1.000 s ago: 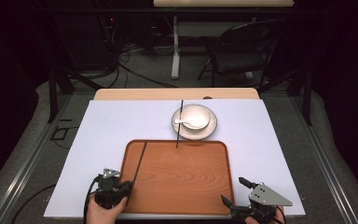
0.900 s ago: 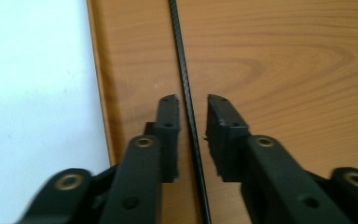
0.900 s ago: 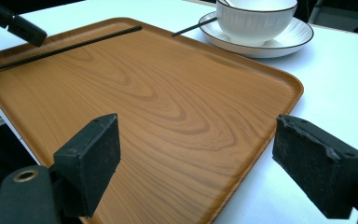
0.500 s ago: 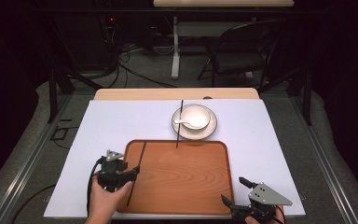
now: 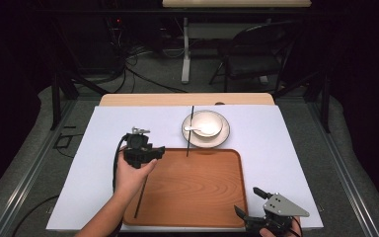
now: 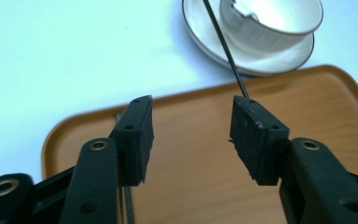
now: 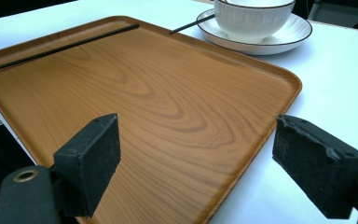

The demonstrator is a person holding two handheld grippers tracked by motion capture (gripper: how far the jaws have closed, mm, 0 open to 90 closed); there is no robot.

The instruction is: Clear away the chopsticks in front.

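Observation:
A wooden tray (image 5: 202,187) lies on the white table cover. One black chopstick (image 5: 139,202) rests along its left rim. A second chopstick (image 5: 190,133) leans from the saucer (image 5: 223,138) onto the tray's far rim. The white bowl (image 5: 208,123) on the saucer holds a spoon (image 5: 197,130). My left gripper (image 5: 158,150) hovers over the tray's far left corner, facing the bowl (image 6: 270,23). Its jaws have just been opening and now stand open (image 6: 191,112) with nothing between them. My right gripper (image 5: 249,201) waits open at the tray's near right corner, also with nothing between its jaws (image 7: 198,128).
The white cover (image 5: 286,148) has bare room left and right of the tray. A wooden strip (image 5: 187,98) runs along the table's back edge. Beyond it stand a chair (image 5: 256,54) and a table leg among floor cables.
My left hand has travelled from the tray's near left corner up to its far left corner, and its jaws have opened. The chopstick stays on the tray. The right gripper has not moved.

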